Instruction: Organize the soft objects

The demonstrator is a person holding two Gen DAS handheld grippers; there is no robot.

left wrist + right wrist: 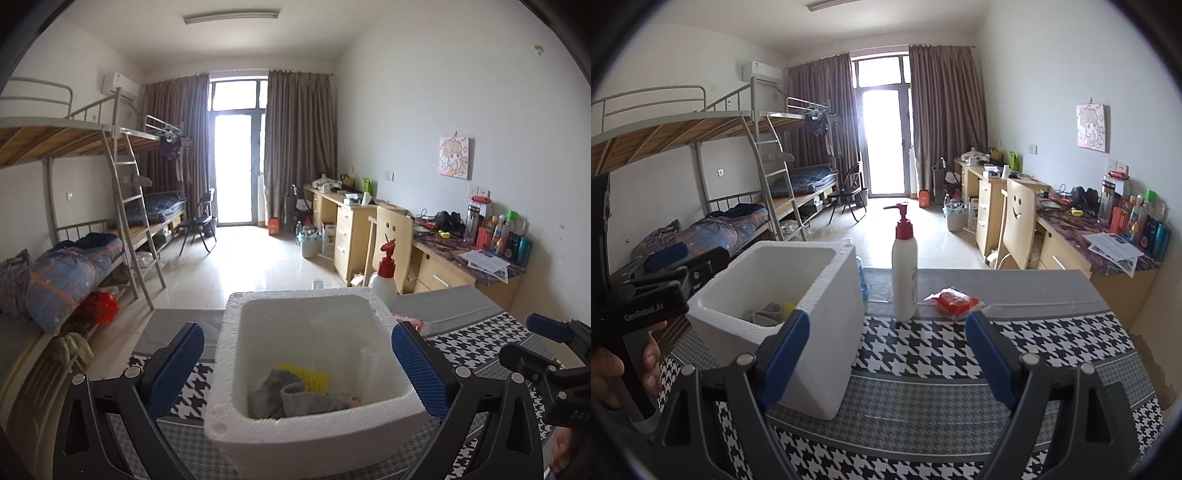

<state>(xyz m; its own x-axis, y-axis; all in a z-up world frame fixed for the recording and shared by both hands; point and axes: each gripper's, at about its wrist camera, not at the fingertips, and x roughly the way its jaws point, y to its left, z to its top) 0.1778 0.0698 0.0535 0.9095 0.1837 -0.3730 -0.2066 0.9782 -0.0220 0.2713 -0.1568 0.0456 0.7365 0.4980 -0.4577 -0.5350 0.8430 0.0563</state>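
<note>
- the left tongs (297, 363) are spread wide apart and hold nothing; they sit over the near rim of a white foam box (384, 321), with the blue pads on either side of it.
- the right tongs (886, 356) are also wide apart and empty, low over the houndstooth cloth (923, 354) on the bench, just right of the box.
- inside the box lies a grey sock or cloth (284, 397), crumpled on the bottom, with a yellow mesh piece (308, 376) behind it and something pale beside it that i cannot make out.
- still out on the bench is a red soft item in a clear wrapper (955, 301), lying flat near the far edge of the cloth, just right of a white pump bottle (905, 275) with a red top.
- my guess is that this red packet is the next thing to go into the box, so the task looks partly done.
- it should be light and squashy, but the wrapper is likely slick and crinkly; a pinch across the thick middle of it would hold better than a pinch on the loose film at the edges.
- the bottle stands upright and close to it, so a sideways approach could tip it; coming from the near right seems safer.
- the foam box is light too, and a knock on its wall would probably slide it.
</note>
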